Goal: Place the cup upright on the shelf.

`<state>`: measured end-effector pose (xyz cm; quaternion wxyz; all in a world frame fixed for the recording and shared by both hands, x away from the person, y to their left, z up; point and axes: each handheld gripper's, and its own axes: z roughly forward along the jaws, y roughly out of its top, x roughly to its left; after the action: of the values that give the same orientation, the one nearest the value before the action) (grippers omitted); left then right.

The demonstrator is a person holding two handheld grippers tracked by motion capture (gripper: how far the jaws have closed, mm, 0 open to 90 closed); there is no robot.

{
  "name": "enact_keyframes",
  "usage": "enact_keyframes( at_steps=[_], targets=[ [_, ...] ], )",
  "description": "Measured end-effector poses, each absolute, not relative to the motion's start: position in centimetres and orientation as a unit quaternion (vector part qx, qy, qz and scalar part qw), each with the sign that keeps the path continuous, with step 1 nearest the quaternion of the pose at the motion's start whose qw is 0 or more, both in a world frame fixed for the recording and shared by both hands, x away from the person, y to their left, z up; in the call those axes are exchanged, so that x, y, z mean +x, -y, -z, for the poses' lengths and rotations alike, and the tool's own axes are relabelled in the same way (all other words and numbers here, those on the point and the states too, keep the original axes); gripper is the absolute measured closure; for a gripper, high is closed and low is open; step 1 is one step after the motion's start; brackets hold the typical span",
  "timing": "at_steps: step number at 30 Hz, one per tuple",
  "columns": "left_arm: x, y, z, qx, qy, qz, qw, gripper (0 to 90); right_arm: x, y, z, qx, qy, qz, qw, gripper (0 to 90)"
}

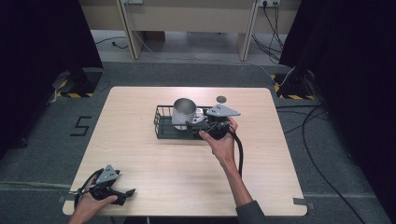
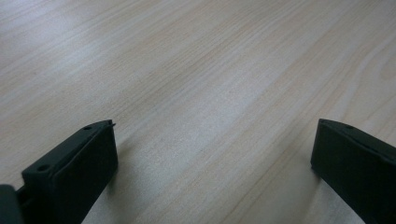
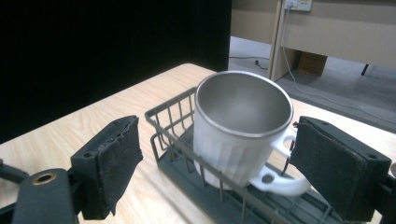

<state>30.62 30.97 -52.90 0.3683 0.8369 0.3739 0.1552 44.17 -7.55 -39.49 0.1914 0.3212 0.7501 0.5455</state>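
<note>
Steel-lined white mug (image 3: pixel 243 130) upright in wire basket (image 3: pixel 173 140), mid-worktop (image 1: pixel 140 154); basket wall between it and the open, empty right claw (image 3: pixel 219 163). Left claw (image 2: pixel 212 163) open, near-left. Small dark disc (image 1: pixel 221 98) beyond.

Read one sign alone: a black numeral "5" (image 1: pixel 82 126), marked on the grey carpeted floor (image 1: pixel 42 154) left of the table.

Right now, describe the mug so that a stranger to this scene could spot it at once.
Start at the light wooden table and find the dark wire basket near its middle. The mug stands upright inside that basket, just ahead of the right hand-held gripper. It is white and ribbed outside, shiny metal inside, with a white looped handle, and it is the one item in the basket.
</note>
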Motion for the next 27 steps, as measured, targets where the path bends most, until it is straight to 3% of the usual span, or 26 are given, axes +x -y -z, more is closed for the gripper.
enact_keyframes(
  at_steps=[27],
  targets=[
    [30.6,-31.0,52.9,0.838,-0.374,-0.155,0.367,0.0,39.2,10.6,43.5,0.322,-0.765,-0.528,0.179,15.5]
  ],
)
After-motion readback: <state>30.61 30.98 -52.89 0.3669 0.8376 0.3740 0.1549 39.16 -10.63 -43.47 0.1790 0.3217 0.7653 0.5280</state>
